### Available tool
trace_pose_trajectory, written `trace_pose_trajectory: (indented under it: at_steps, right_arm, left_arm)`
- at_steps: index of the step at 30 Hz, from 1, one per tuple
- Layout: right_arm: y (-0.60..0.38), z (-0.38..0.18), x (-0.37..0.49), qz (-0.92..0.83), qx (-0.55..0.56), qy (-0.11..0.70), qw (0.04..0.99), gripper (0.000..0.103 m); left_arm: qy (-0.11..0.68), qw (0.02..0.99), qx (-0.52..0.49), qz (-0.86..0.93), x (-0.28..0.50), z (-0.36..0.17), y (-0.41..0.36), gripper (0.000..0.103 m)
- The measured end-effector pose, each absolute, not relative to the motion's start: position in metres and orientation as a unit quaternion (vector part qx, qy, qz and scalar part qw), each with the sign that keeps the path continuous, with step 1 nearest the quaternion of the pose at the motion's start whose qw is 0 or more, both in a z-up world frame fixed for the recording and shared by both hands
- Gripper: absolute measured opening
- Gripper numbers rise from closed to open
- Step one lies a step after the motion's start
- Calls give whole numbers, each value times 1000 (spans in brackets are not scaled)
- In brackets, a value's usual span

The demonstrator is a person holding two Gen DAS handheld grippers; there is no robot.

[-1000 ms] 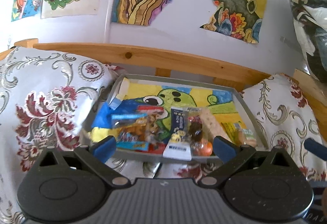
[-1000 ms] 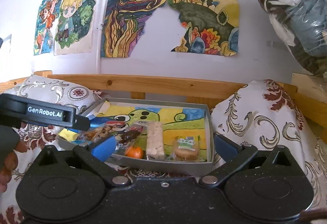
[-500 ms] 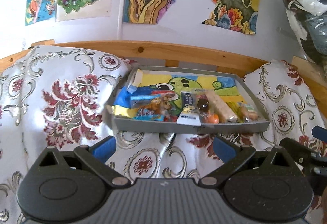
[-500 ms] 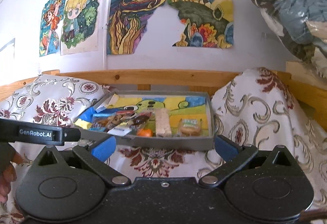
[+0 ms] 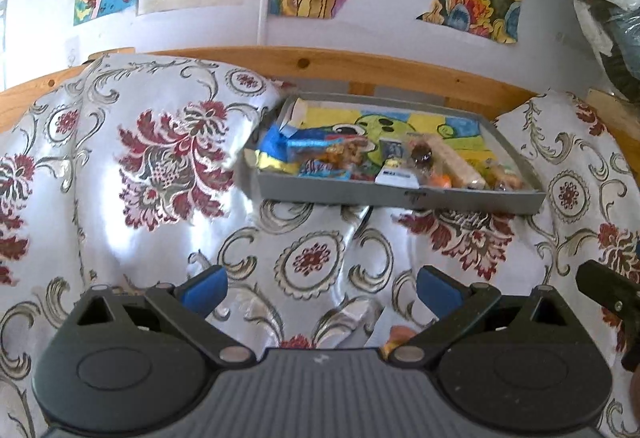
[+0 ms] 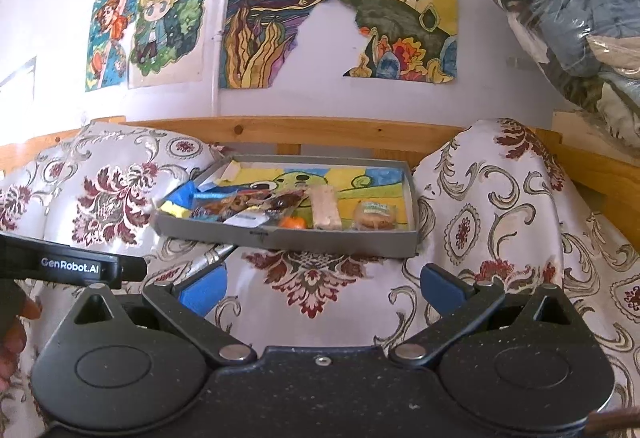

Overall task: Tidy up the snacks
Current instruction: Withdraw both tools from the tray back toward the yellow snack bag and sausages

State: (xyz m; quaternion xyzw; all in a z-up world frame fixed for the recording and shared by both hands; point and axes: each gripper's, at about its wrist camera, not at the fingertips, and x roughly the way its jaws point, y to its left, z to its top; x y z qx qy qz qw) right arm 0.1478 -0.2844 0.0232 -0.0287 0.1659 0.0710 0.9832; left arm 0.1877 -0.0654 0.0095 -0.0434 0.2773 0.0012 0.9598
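Presently, a shallow grey tray point(image 5: 400, 194) point(image 6: 288, 238) rests on a cloth with a red and silver floral pattern point(image 5: 312, 258) point(image 6: 312, 278), in front of a wooden rail point(image 5: 360, 66) and between two cushions covered in the same pattern. The tray floor is lined with a cartoon drawing of a green creature point(image 5: 380, 124) point(image 6: 296, 178). All snacks lie along the near wall of the tray. From its left end: a blue and yellow wrapper point(image 5: 272, 150) point(image 6: 180, 200), a pile of colourful packets point(image 5: 332, 158) point(image 6: 228, 204), a white-ended sachet point(image 5: 396, 176) point(image 6: 246, 219), a small orange item point(image 5: 440, 180) point(image 6: 294, 223), a pale oblong bar in clear wrap point(image 5: 456, 164) point(image 6: 326, 206), and a round biscuit in clear wrap with a green label point(image 6: 374, 216) at the right end. The left hand-held gripper point(image 5: 320, 288) is held well short of the tray above the cloth, with its blue fingers spread wide and nothing between them. The right hand-held gripper point(image 6: 324, 288) is likewise short of the tray, fingers spread wide and empty. In the right wrist view, the body of the left unit appears at the left edge, marked "GenRobot.AI". Coloured drawings point(image 6: 276, 18) are fixed to the wall above the rail.
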Motion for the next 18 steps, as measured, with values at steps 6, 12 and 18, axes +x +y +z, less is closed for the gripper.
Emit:
trace_pose_trajectory:
  at_steps: [6,12,18]
  right_arm:
    - [-280,14,140,76,-32,180,980,102]
    - [-278,4,134,78,-34,195,977,102]
    - [-276,-7,130,85,-43,213,973,102]
  left_arm:
    - [291,956,-43,6,183,1,-62,102]
    - [306,951,-41,8,179,-10,-60,102]
    - [317,947,-40,9,176,-19,-58,102]
